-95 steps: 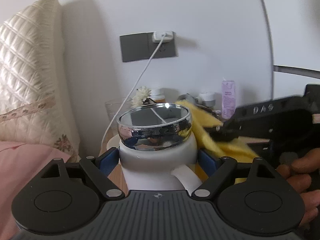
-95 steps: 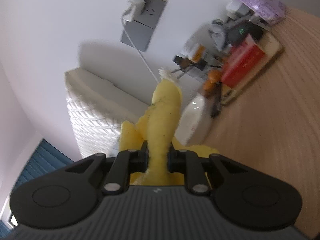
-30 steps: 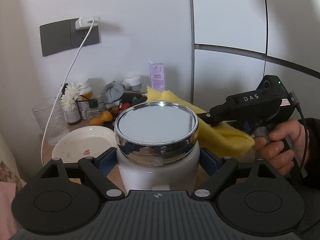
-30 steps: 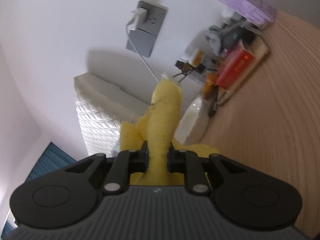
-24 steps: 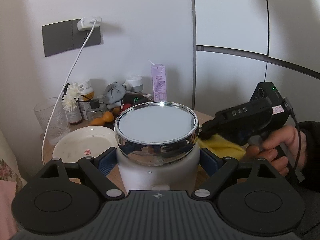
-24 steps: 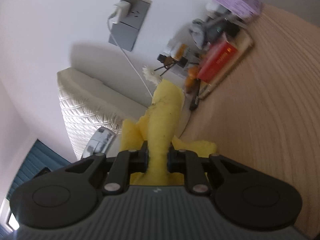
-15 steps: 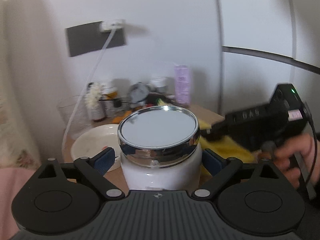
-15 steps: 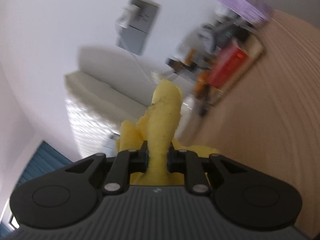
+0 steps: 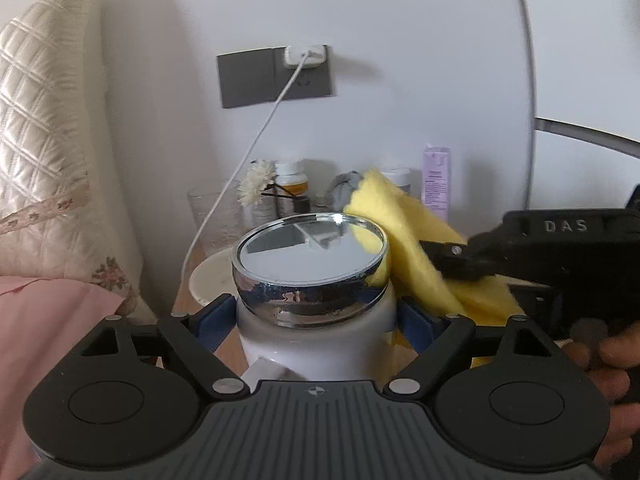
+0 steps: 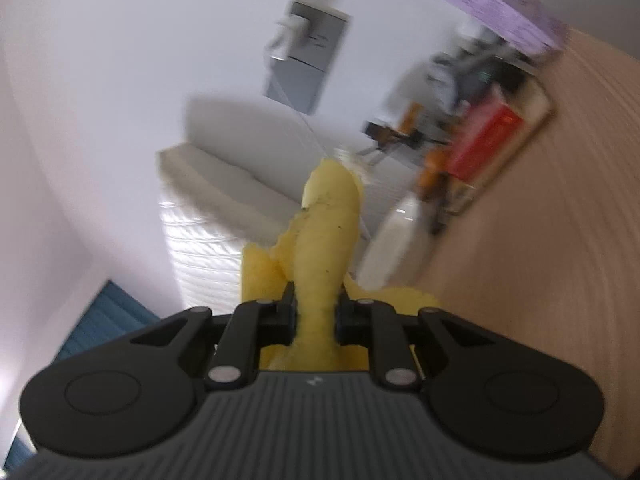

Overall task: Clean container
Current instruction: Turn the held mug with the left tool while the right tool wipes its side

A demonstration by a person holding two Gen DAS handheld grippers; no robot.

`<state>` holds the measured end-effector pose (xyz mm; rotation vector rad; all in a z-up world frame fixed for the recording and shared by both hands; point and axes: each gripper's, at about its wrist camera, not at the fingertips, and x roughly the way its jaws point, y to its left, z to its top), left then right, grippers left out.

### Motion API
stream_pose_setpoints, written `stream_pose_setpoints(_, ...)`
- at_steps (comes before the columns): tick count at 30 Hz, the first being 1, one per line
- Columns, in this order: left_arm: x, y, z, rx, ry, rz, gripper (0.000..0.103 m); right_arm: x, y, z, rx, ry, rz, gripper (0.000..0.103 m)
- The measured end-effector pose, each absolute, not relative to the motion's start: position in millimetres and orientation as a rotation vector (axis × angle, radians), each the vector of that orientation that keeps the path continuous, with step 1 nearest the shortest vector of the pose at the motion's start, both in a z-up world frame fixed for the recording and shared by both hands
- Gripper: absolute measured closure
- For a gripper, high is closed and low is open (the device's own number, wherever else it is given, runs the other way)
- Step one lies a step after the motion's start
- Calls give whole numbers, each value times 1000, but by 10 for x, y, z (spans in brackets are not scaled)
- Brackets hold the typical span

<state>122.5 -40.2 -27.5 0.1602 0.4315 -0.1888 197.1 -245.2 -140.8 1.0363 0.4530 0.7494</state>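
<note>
A white jar (image 9: pixel 316 336) with a shiny chrome lid (image 9: pixel 310 252) sits upright between the blue pads of my left gripper (image 9: pixel 316 316), which is shut on it. My right gripper (image 10: pixel 316 316) is shut on a yellow cloth (image 10: pixel 324 248). In the left wrist view the right gripper (image 9: pixel 452 256) comes in from the right and holds the yellow cloth (image 9: pixel 408 240) against the right side of the lid's rim. The right wrist view is blurred and does not show the jar.
A wooden bedside table (image 10: pixel 540 280) holds a white plate (image 9: pixel 212 276), a glass (image 9: pixel 214 216), a flower (image 9: pixel 256 184), a pill bottle (image 9: pixel 294 182), a purple carton (image 9: pixel 436 180) and a red box (image 10: pixel 484 140). A quilted headboard (image 9: pixel 40 140) and pink bedding (image 9: pixel 52 320) lie left. A charger cable (image 9: pixel 256 152) hangs from the wall socket.
The left gripper has swung back left with the jar, so the headboard is in view again. The yellow cloth has risen from below the lid to press against its right rim.
</note>
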Motion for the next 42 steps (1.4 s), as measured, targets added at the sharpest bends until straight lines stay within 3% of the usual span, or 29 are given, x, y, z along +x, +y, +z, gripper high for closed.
stream_pose_setpoints(26,1378,187,-288,291,400,-753,14,2021,-2414,-1499,1048,499,720,85)
stream_pose_setpoints(42,850,214,-224,220,260,-555,4,2112,-2400,-1517,1036,504,740,84)
